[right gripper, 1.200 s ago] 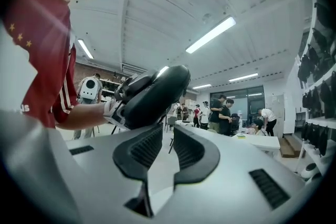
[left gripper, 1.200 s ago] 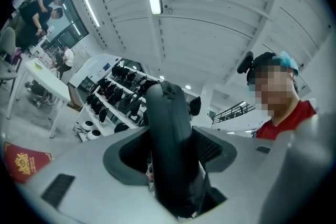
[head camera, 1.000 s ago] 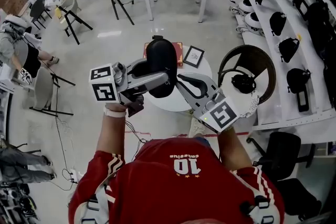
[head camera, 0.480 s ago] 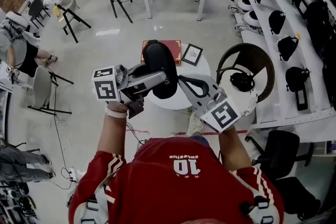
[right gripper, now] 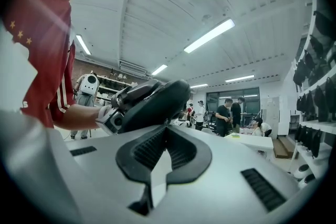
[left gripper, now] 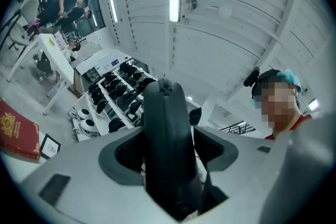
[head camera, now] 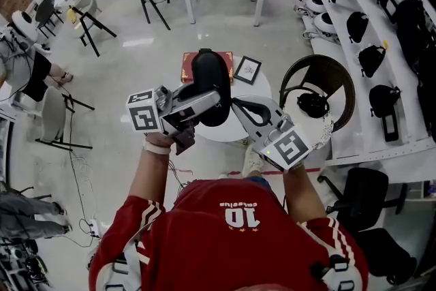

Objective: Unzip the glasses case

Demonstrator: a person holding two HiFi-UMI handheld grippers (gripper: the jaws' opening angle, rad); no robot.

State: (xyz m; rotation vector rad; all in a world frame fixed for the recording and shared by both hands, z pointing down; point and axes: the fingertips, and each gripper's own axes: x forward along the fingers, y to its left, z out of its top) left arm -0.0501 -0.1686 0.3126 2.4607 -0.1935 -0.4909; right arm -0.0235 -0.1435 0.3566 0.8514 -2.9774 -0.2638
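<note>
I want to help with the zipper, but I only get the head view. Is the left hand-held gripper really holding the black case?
Observer: Yes. The left gripper view shows the glasses case clamped between both pads of the left hand-held gripper; its jaws have just been opening slightly.
Operator: Is the other one open?
Observer: No. In the right gripper view the right hand-held gripper has its tips together at the case's edge. What they pinch, if anything, I cannot tell.
</note>
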